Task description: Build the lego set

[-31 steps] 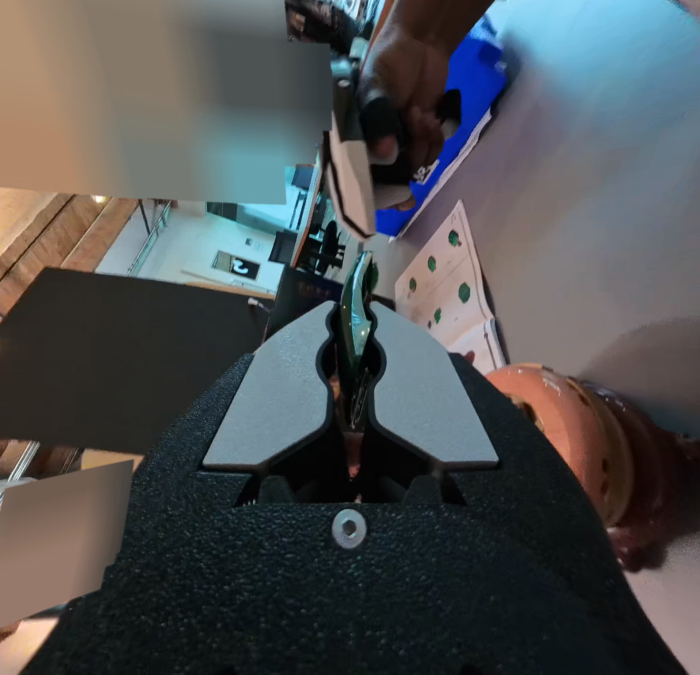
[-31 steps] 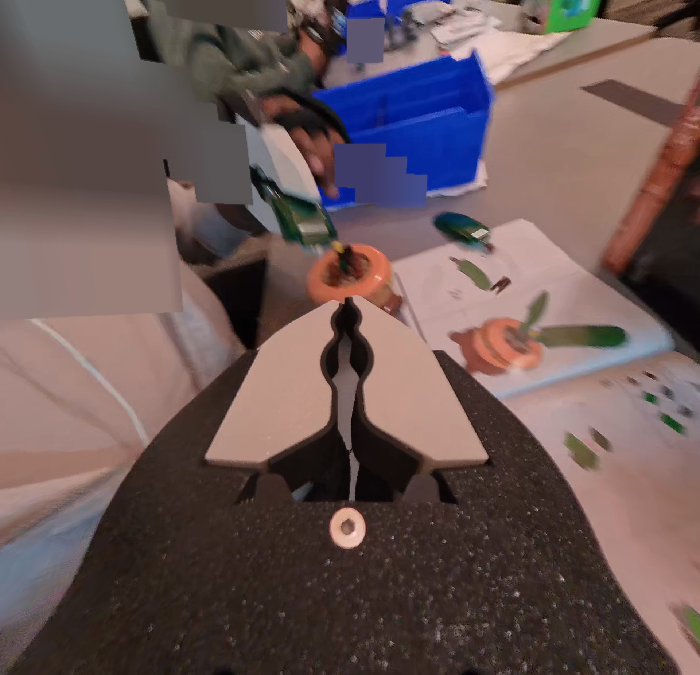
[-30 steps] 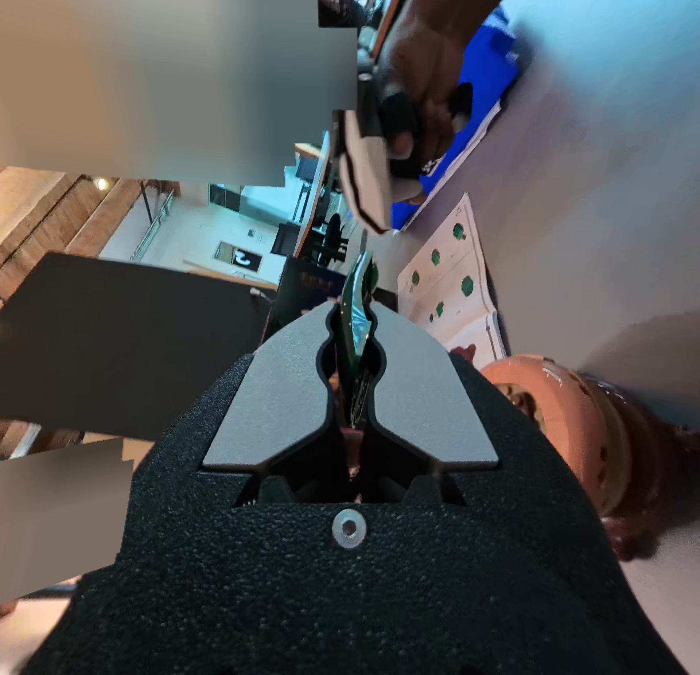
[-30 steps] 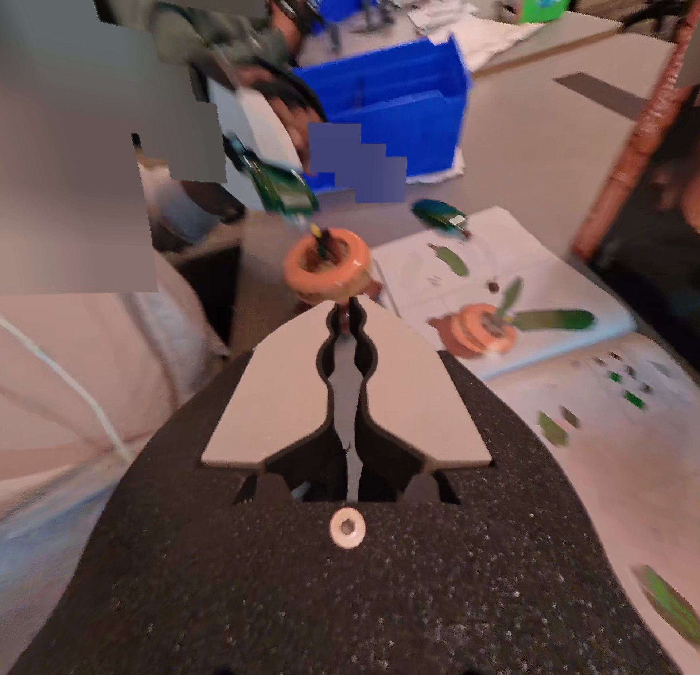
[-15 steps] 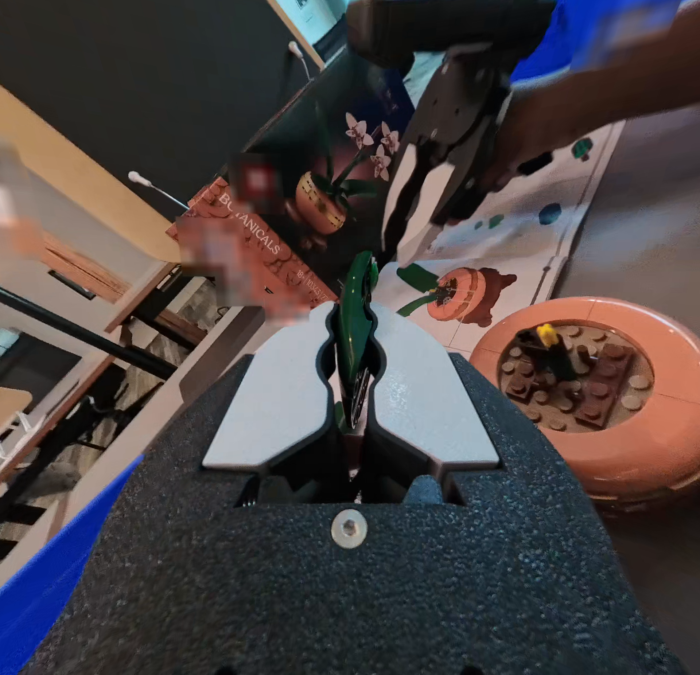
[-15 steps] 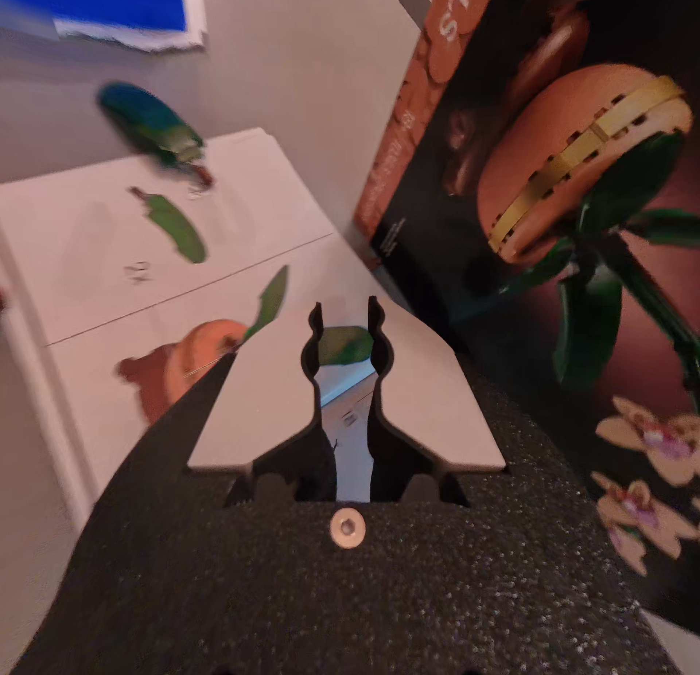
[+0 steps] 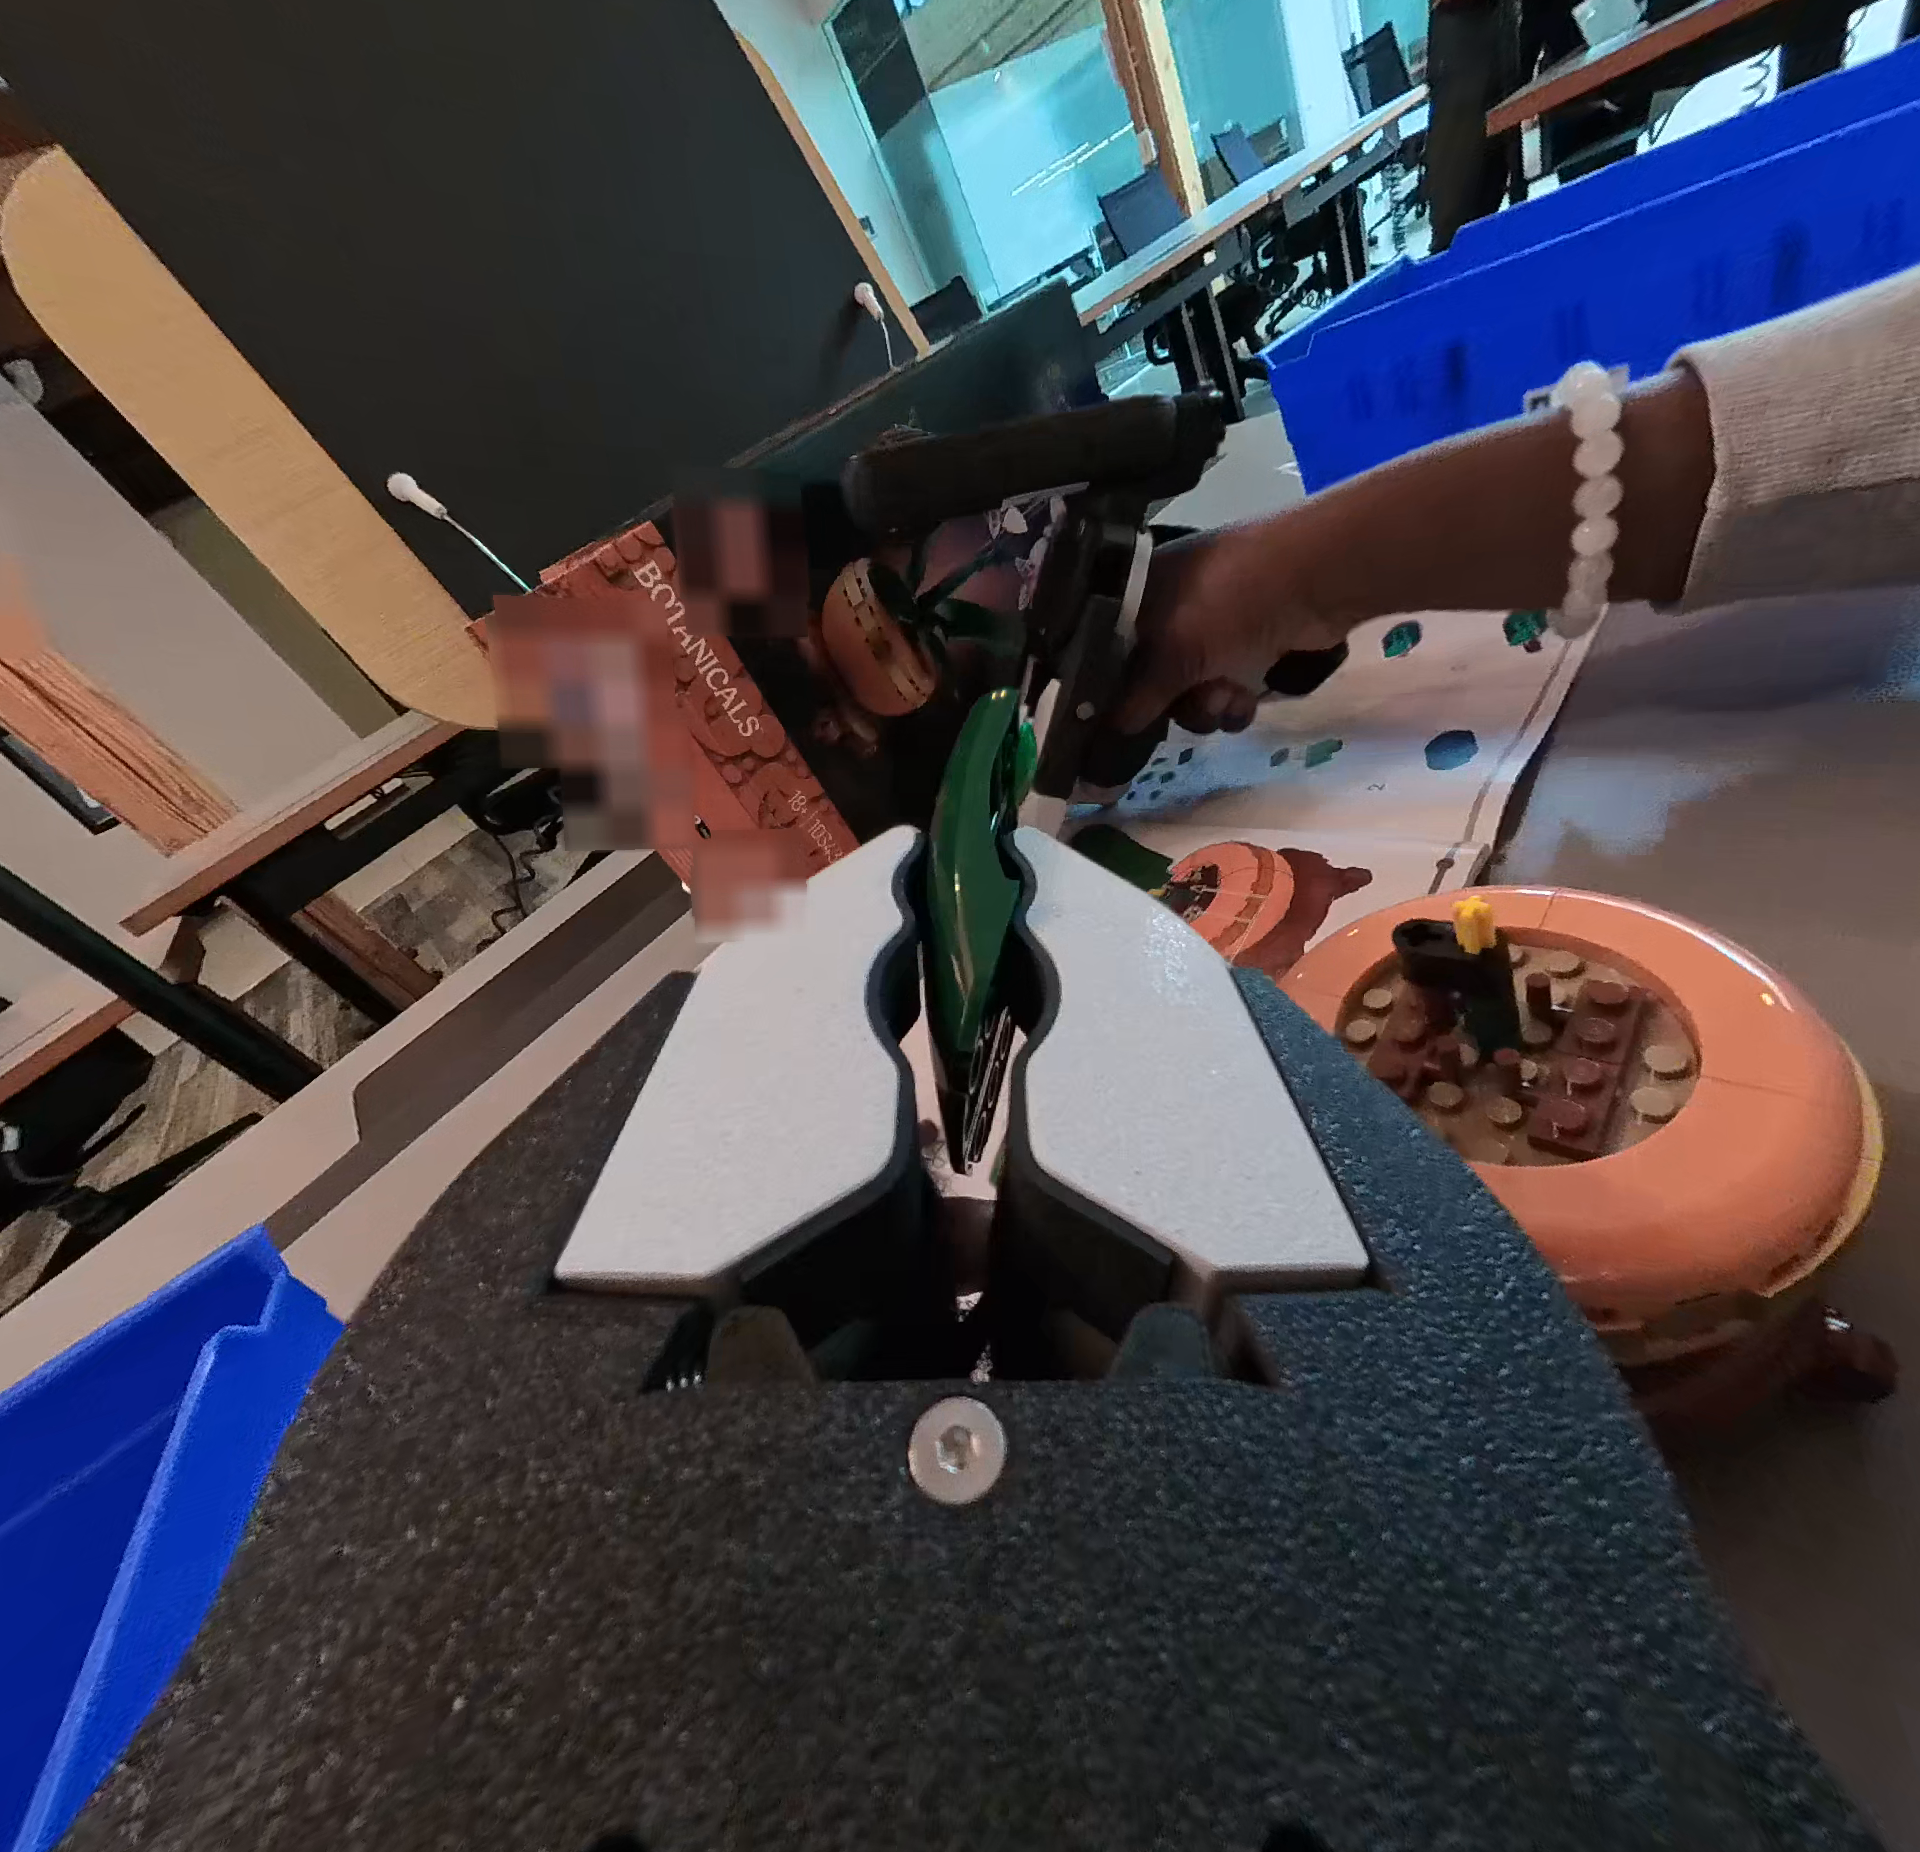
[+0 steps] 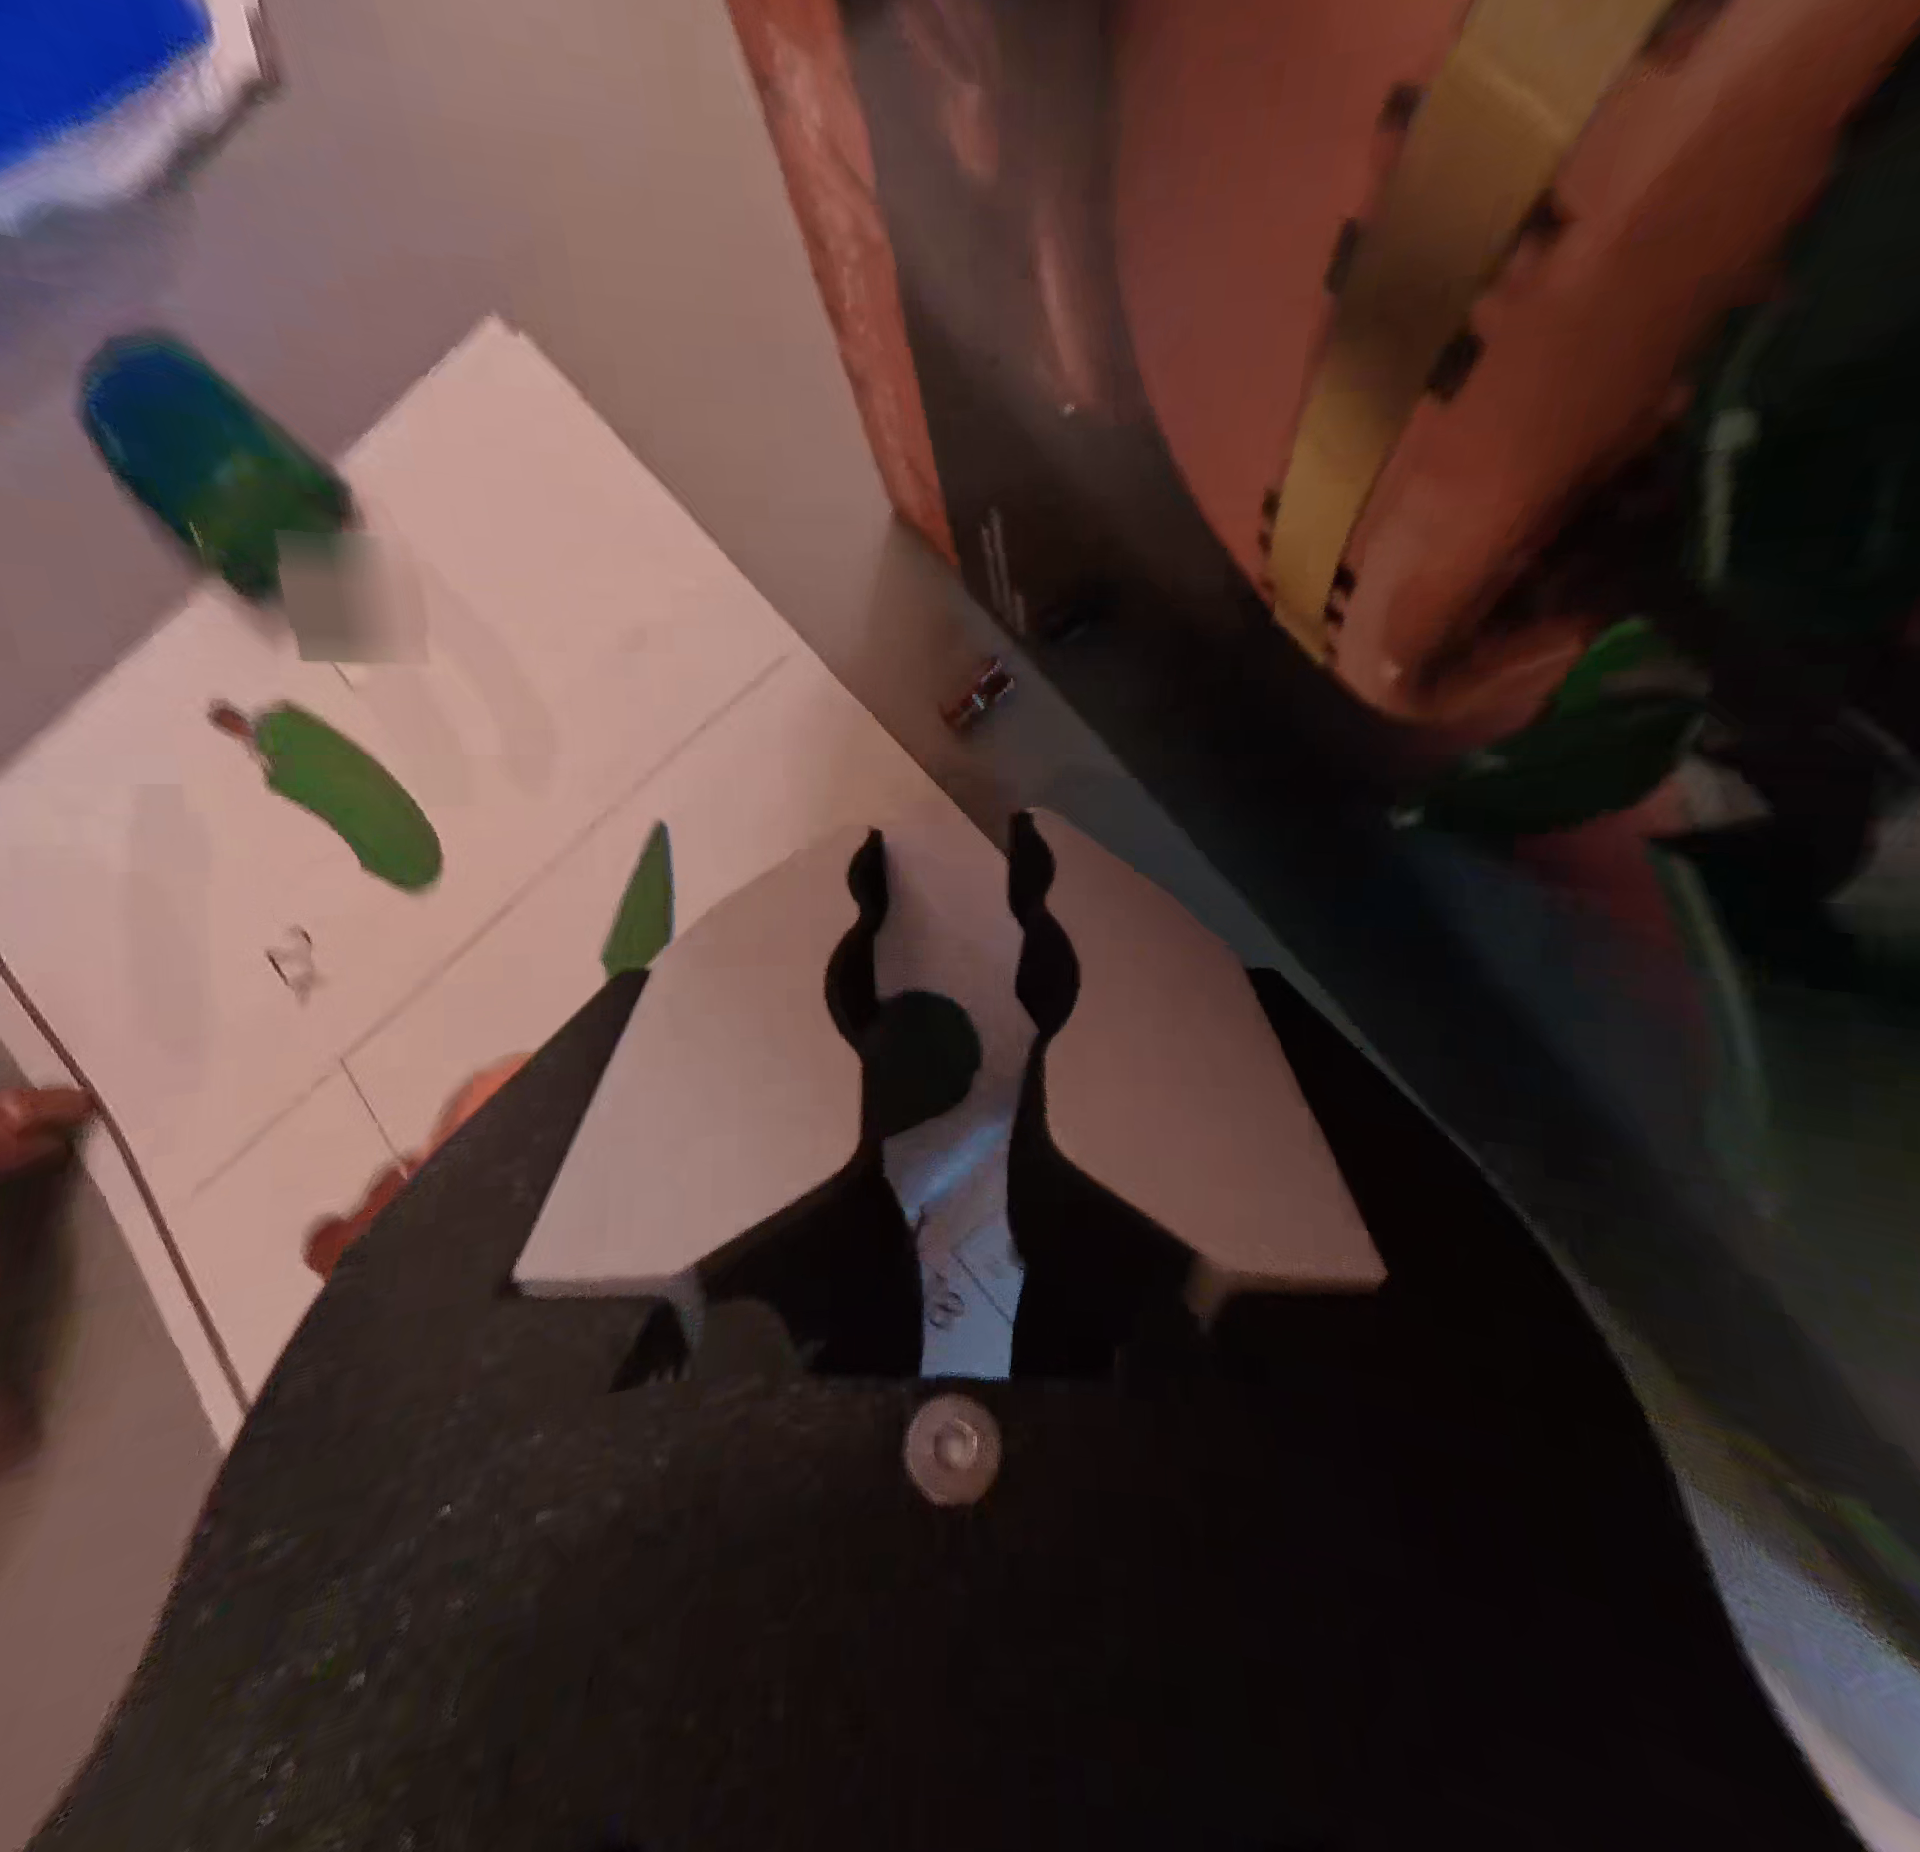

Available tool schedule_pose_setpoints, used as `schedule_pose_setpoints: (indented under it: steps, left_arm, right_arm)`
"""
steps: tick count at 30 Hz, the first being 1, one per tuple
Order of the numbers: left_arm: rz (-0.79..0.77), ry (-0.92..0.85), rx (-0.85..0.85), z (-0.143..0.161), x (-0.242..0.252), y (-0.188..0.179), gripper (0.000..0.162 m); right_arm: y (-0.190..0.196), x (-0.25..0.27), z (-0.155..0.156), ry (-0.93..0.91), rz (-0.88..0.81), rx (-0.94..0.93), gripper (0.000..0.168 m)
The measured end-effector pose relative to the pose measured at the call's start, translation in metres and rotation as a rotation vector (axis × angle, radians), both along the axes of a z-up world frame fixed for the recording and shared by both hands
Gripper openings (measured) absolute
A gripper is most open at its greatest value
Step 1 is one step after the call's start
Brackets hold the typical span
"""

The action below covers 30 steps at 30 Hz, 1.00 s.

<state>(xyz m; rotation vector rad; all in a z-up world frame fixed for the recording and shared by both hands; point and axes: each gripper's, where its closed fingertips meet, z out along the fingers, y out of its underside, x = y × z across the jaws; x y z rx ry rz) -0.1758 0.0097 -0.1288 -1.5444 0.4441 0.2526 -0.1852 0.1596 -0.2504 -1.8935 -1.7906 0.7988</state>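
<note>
My left gripper (image 7: 968,846) is shut on a dark green leaf piece (image 7: 982,763) that stands upright between the fingers. The orange lego pot (image 7: 1756,1106), with brown studs and a small yellow-tipped stem inside, sits on the table just to its right. My right gripper (image 8: 948,836) is open and empty, low over the open instruction booklet (image 8: 582,597) beside the set's box (image 8: 1195,368). It also shows in the left wrist view (image 7: 1081,659), held by a hand. A loose green leaf piece (image 8: 208,462) lies at the booklet's far left edge.
A small reddish-brown piece (image 8: 977,693) lies on the table against the box. The booklet (image 7: 1382,753) and the box (image 7: 727,701) lie beyond the pot. Blue bins stand at the far right (image 7: 1558,327) and near left (image 7: 104,1490). The tips of one gripper are about 20 cm away from the tips of the other. About 11 cm separates my left fingertips from the orange lego pot (image 7: 1756,1106).
My right gripper swung away from the pot to the booklet by the box and opened. My left gripper, still holding the leaf, turned level and came down beside the pot.
</note>
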Motion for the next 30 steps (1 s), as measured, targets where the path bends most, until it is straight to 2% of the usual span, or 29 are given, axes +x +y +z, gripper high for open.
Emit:
schedule_pose_setpoints:
  steps: [3,6,9,12,13,15,16,20,23,26,28,30]
  left_arm:
    - [-0.026,-0.014,0.023,0.004,0.005,-0.001,0.011]
    - [-0.043,-0.017,0.04,0.005,0.008,-0.004,0.011]
    - [-0.07,-0.062,0.072,0.009,0.008,-0.008,0.011]
    - [-0.1,-0.126,0.105,0.016,0.006,-0.013,0.011]
    - [-0.104,-0.136,0.107,0.016,0.005,-0.013,0.011]
    - [-0.098,-0.132,0.102,0.015,0.003,-0.014,0.011]
    - [-0.089,-0.121,0.1,0.014,0.002,-0.014,0.011]
    - [-0.074,-0.07,0.095,0.012,0.003,-0.014,0.011]
    - [-0.071,-0.058,0.095,0.014,0.005,-0.013,0.011]
    - [-0.06,-0.057,0.093,0.014,0.004,-0.014,0.011]
    - [-0.056,-0.054,0.091,0.014,0.004,-0.015,0.011]
    - [-0.059,-0.048,0.093,0.015,0.007,-0.014,0.011]
  right_arm:
    - [0.004,-0.011,0.011,0.126,-0.196,-0.024,0.028]
    - [0.012,-0.013,0.008,0.147,-0.328,0.053,0.029]
    - [0.01,-0.016,0.002,0.096,-0.33,0.134,0.035]
    - [0.008,-0.025,0.003,0.071,-0.316,0.19,0.03]
    - [0.008,-0.026,-0.001,0.042,-0.309,0.212,0.027]
    - [0.011,-0.028,-0.004,0.023,-0.292,0.252,0.009]
    - [0.013,-0.028,-0.004,0.014,-0.292,0.272,0.006]
    - [0.012,-0.028,0.0,0.036,-0.186,0.3,0.004]
    - [0.002,-0.015,0.037,0.215,-0.117,0.266,0.004]
    - [-0.015,0.031,0.059,0.247,0.032,0.217,0.004]
    - [-0.027,0.072,0.053,0.193,0.181,0.227,0.004]
    - [-0.033,0.108,0.038,0.141,0.344,0.317,0.004]
